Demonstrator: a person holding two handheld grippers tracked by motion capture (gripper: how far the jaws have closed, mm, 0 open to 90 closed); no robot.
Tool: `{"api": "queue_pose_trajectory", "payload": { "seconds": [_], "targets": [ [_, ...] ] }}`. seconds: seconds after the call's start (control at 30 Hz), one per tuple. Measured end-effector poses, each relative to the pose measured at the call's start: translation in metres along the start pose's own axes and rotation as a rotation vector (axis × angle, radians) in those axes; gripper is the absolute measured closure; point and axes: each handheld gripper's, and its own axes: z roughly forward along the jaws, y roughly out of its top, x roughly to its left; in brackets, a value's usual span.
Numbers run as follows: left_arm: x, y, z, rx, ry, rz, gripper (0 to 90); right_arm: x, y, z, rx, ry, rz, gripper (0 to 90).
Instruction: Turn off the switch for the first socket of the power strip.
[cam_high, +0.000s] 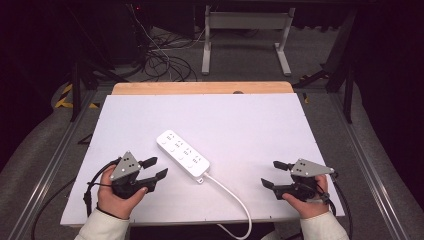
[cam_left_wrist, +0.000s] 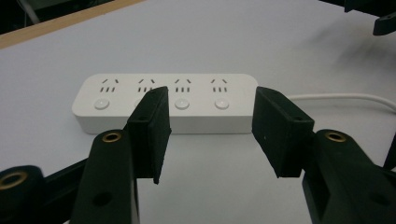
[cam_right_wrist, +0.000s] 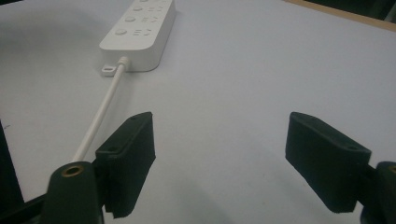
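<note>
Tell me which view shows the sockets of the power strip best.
The left gripper view: the power strip lies broadside and close, with four socket groups and round buttons sharp. The high view shows the whole strip but small. The right gripper view shows its cable end, with part cut off at the top edge.

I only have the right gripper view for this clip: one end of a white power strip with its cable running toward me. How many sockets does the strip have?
Observer: Four, each with a round button; the left gripper view shows the power strip side on.
Operator: Where is the left gripper?
Observer: The high view shows the left gripper beside the strip, jaws open, apart from it.
Operator: Where does the cable end?
Observer: In the high view the cable curves off the near edge of the table, between the two hands.
</note>
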Motion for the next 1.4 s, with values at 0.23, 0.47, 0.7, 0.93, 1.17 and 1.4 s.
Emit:
{"api": "queue_pose_trajectory", "payload": {
  "seconds": [0.23,0.47,0.7,0.93,1.17,1.4],
  "targets": [
    [-0.003,0.01,0.011,0.011,-0.022,0.006,49.0,0.0,-0.001,0.001,0.01,0.002,0.004,23.9],
    [-0.006,0.021,0.02,0.018,-0.032,0.023,50.5,0.0,-0.001,0.001,0.009,0.005,0.0,23.9],
    [-0.009,0.029,0.027,0.031,-0.051,0.038,53.9,0.0,-0.001,0.002,0.011,0.008,0.007,23.9],
    [-0.01,0.037,0.03,0.047,-0.079,0.052,63.4,0.0,-0.001,0.001,0.011,0.009,0.007,23.8],
    [-0.008,0.044,0.029,0.072,-0.148,0.035,87.7,0.001,-0.002,0.003,0.017,0.018,0.015,23.8],
    [-0.008,0.059,0.037,0.146,-0.184,0.034,89.8,0.001,-0.002,0.003,0.019,0.019,0.017,23.9]
  ]
}}
